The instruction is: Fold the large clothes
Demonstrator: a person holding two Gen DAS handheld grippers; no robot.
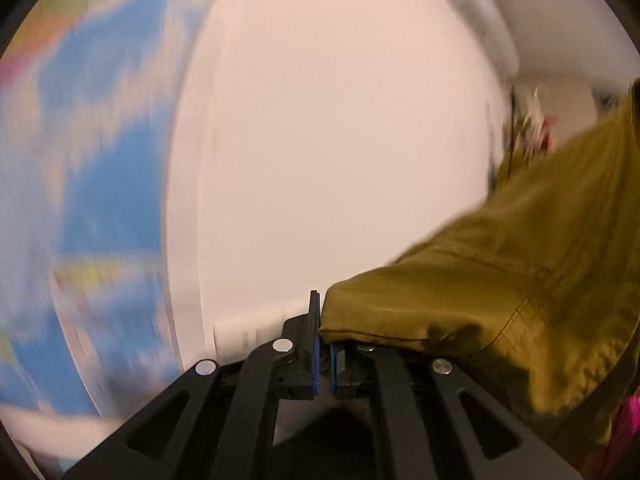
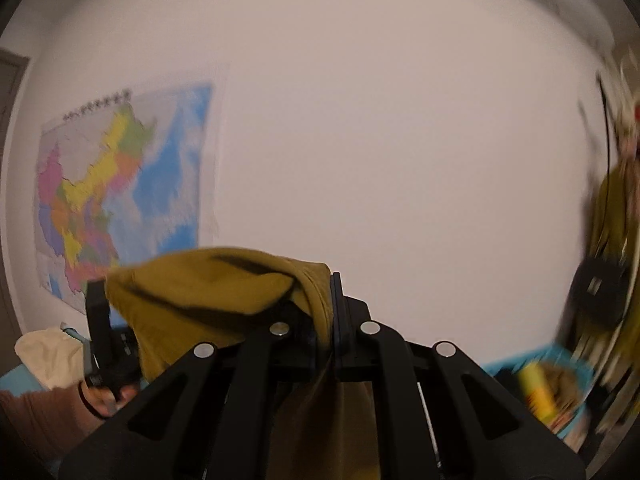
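left wrist view: my left gripper (image 1: 325, 344) is clenched on a hemmed edge of the olive-mustard garment (image 1: 520, 280); the cloth sits between the blue pads and drapes away to the right, covering the right finger. a stitched seam curves across the fabric near the lower right. behind stands a white wall (image 1: 340, 120), with a blurred map poster (image 1: 92, 180) at far left and a scrap of magenta cloth (image 1: 628, 420) at the lower right edge.

right wrist view: my right gripper (image 2: 330, 320) is clamped on another part of the same garment (image 2: 208, 284), which bunches over the left finger and hangs below the jaws. at left, the person's hand (image 2: 106, 396) grips the other gripper's handle. the map poster (image 2: 124, 184) hangs on the wall; a cream cloth (image 2: 48, 360) lies at lower left, a blue basket (image 2: 560, 376) at lower right.
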